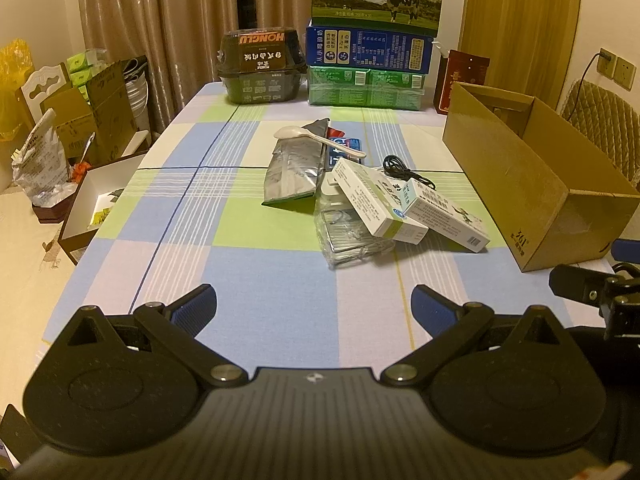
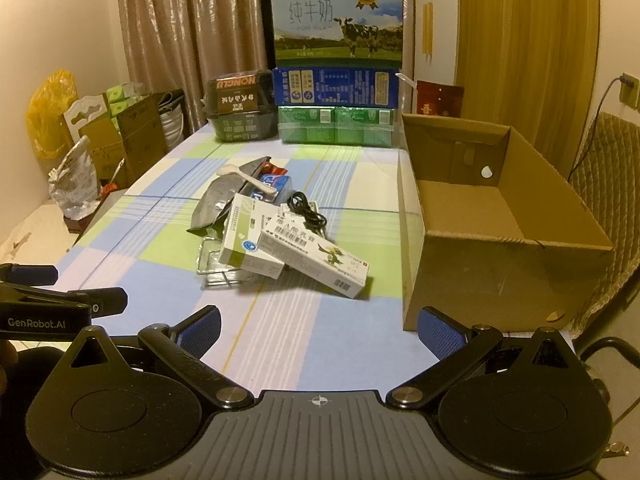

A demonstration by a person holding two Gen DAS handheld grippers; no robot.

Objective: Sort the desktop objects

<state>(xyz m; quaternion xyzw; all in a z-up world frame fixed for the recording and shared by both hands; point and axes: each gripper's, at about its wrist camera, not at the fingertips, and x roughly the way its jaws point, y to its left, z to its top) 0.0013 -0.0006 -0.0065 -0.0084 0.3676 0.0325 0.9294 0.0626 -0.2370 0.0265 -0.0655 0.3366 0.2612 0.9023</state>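
A heap of small objects lies mid-table: two white medicine boxes point(image 1: 376, 200) point(image 2: 316, 264), a silver foil pouch point(image 1: 294, 168) point(image 2: 218, 200), a white plastic spoon point(image 1: 320, 140) point(image 2: 244, 176), a coiled black cable point(image 1: 400, 168) point(image 2: 306, 212), a clear plastic case point(image 1: 352, 236) point(image 2: 224, 272) and a blue packet point(image 1: 344, 150) point(image 2: 276, 182). An open cardboard box point(image 1: 532, 184) point(image 2: 500, 216) stands to their right, nothing visible inside. My left gripper point(image 1: 314, 308) hovers open near the front edge, short of the heap. My right gripper point(image 2: 318, 330) is open too, in front of the box corner.
Milk cartons point(image 1: 372, 28) point(image 2: 336, 80) and a dark food container point(image 1: 260, 68) point(image 2: 240, 108) stand stacked at the far edge of the checked tablecloth point(image 1: 248, 264) point(image 2: 140, 240). Cardboard boxes and bags point(image 1: 72, 128) crowd the floor at left. A quilted chair point(image 2: 608, 168) sits right.
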